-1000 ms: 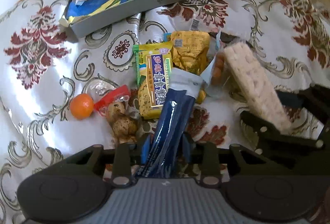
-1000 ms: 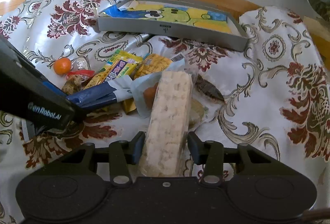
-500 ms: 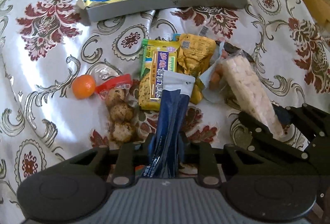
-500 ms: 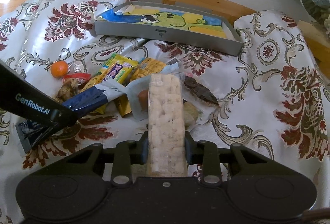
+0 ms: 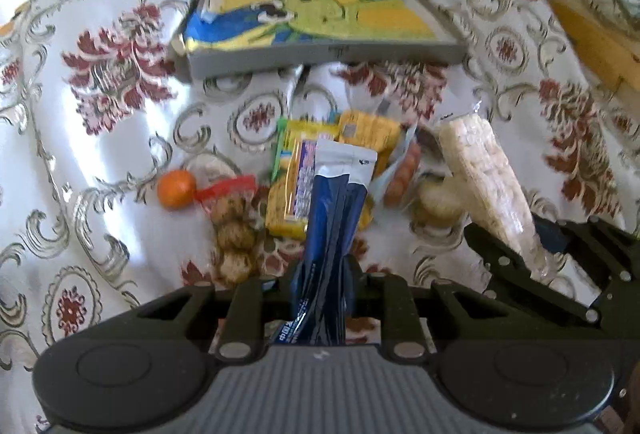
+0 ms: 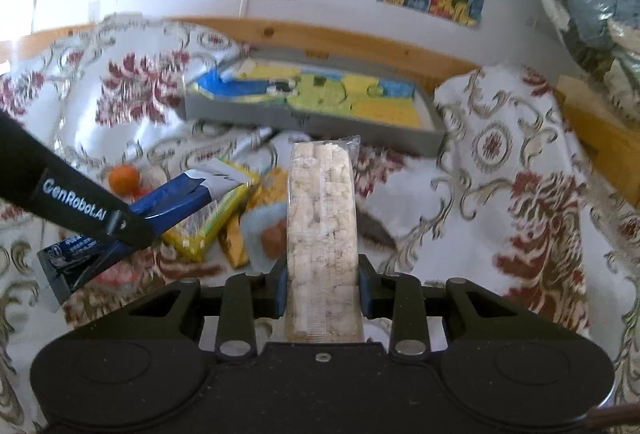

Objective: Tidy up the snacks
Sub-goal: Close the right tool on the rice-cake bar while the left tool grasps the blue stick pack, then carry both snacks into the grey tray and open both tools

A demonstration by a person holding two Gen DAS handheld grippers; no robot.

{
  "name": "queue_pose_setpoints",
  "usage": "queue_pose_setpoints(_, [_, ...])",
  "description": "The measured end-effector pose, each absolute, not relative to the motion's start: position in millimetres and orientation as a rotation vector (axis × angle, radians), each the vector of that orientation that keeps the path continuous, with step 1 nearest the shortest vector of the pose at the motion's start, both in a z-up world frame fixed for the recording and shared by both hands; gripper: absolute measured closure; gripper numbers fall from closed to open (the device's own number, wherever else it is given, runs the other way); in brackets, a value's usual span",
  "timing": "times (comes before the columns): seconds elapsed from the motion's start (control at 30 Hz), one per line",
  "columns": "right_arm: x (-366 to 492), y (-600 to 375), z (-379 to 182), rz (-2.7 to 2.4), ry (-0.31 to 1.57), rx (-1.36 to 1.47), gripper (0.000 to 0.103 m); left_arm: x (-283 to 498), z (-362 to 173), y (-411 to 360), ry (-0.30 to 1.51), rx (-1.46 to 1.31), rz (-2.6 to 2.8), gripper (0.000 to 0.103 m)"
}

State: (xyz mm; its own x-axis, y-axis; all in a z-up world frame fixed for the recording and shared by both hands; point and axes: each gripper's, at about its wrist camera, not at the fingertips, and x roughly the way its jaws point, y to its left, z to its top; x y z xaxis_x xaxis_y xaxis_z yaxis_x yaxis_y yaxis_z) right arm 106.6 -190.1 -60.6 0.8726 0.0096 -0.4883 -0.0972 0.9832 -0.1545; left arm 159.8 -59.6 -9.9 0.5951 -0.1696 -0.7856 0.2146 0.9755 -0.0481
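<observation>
Lifting both snacks up off the pile: compared with a second ago both cameras sit higher and tilt up, so the wall and its drawings now show and the grey tray [image 6: 240, 116] lies ahead. My read: pick is done for both, carry to the tray is next.

Left gripper [image 5: 322, 270] has its fingers closed tight on the lower part of the dark blue packet [image 5: 332, 218], whose white top end points forward, clear of the cloth. Right gripper [image 6: 322, 276] is clamped on the lower end of the rice cracker bar [image 6: 322, 210] in clear wrap, held upright along the fingers and airborne.

Left behind on the floral tablecloth [image 5: 120, 122]: yellow snack packs [image 5: 296, 178], the orange [image 5: 176, 188], the bag of brown round snacks [image 5: 234, 230], and a clear pouch with orange pieces [image 5: 402, 174].

Writing: "GenRobot.AI" reads on the left gripper's arm in the right wrist view. The blue packet carries small white Chinese print near its bottom, too blurred to read. Yellow pack label is unreadable.
</observation>
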Motion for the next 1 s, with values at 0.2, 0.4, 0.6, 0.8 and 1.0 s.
queue_pose_setpoints(0.2, [98,-197,-31,0.067,0.4,-0.155,0.068,163,29,-63,0.837,0.031,-0.198,0.081])
queue_pose_setpoints(0.4, [101,-199,3,0.083,0.314,-0.143,0.068,180,73,-69,0.77,0.066,-0.155,0.081])
queue_pose_setpoints(0.6, [130,-199,36,0.123,0.281,-0.151,0.068,216,95,-70,0.735,0.05,-0.146,0.081])
queue_pose_setpoints(0.8, [199,-195,53,0.169,0.296,-0.154,0.068,265,92,-61,0.643,0.035,-0.194,0.081])
queue_pose_setpoints(1.0, [281,-193,51,0.209,0.318,-0.16,0.068,323,76,-43,0.535,0.01,-0.194,0.081])
